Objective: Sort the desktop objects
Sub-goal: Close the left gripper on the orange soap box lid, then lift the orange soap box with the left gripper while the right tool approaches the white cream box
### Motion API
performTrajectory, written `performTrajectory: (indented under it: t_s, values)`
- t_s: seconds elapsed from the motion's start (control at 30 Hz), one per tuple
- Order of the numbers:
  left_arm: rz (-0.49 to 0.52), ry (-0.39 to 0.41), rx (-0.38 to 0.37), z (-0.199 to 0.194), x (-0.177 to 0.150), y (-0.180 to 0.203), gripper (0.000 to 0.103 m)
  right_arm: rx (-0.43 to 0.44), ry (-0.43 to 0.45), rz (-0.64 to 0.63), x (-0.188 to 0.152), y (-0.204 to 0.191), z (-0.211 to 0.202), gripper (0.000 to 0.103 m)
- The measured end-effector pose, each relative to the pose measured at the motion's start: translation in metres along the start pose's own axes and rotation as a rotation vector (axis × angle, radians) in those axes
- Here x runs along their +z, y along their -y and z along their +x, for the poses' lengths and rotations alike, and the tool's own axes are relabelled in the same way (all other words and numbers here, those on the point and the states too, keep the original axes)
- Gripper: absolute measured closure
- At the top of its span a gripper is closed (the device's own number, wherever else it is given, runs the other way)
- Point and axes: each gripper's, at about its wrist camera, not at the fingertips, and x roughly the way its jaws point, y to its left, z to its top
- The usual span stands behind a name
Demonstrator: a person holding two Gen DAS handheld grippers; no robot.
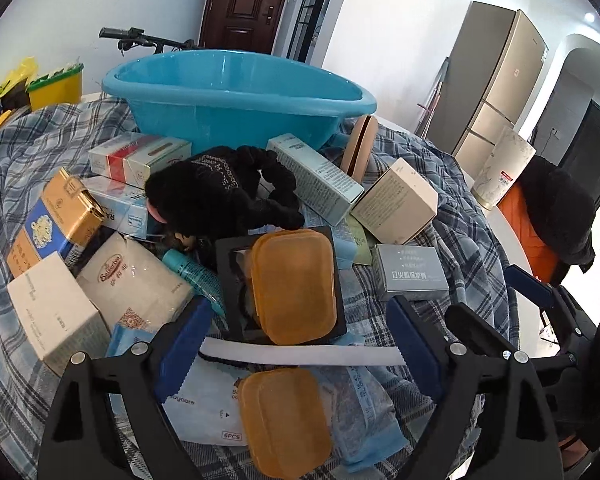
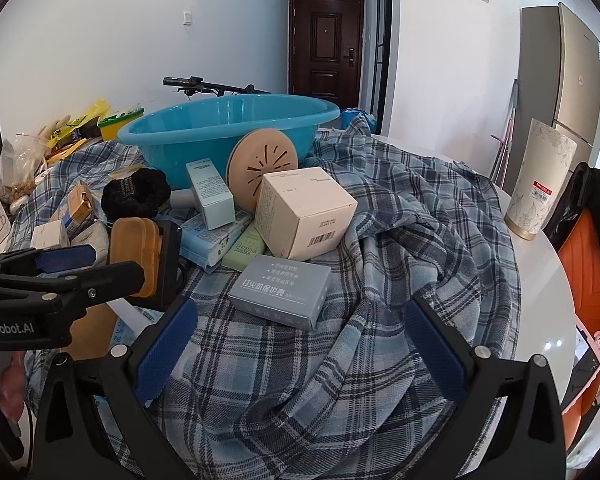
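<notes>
My left gripper [image 1: 298,344] stands open over the pile on the plaid cloth [image 2: 380,240]. An orange plastic case [image 1: 294,286] on a black frame lies just ahead of its blue pads. A second orange case [image 1: 284,420] lies under it, and a white strip [image 1: 300,354] runs across between the pads. My right gripper [image 2: 300,344] is open over bare cloth, with a grey box [image 2: 280,292] just in front. The left gripper [image 2: 100,266] also shows at the left edge of the right wrist view. A blue basin [image 1: 220,120] stands at the back.
Boxes crowd the cloth: a cream cube box [image 2: 304,216], a teal tall box [image 1: 316,178], a gold-and-blue box [image 1: 52,224]. A black scrunchie [image 1: 220,188] and a beige disc [image 2: 264,164] lie near the basin. A white cylinder [image 2: 540,184] stands right, beside an orange chair [image 2: 588,280].
</notes>
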Motion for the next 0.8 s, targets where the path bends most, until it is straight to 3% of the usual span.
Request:
performTrajectory:
  t_s: [0.13,0.17,0.2,0.43,0.47,0.63,0.8]
  values:
    - [0.003,0.014,0.012,0.008,0.003,0.004,0.015,0.000,-0.007,0.004,-0.002,0.002,0.003,0.000]
    - [0.010,0.019,0.014,0.009,0.004,0.005,0.028,0.000,-0.007,0.004,-0.002,0.002,0.002,0.000]
    - [0.019,0.016,0.023,0.010,0.004,0.006,0.048,-0.001,-0.004,0.004,-0.002,0.003,0.002,0.000]
    - [0.015,0.046,-0.008,0.002,0.006,0.003,0.053,-0.008,-0.005,0.015,-0.001,0.005,0.002,0.000]
    - [0.018,0.054,-0.007,-0.001,0.007,0.003,0.061,-0.008,-0.004,0.015,-0.001,0.005,0.002,0.000]
    - [0.049,0.114,0.042,-0.021,0.009,0.004,0.062,-0.008,0.004,0.004,0.000,0.003,-0.001,0.000]
    - [0.046,0.118,0.043,-0.031,0.005,-0.002,0.062,-0.010,0.007,-0.001,0.001,0.001,-0.003,0.000]
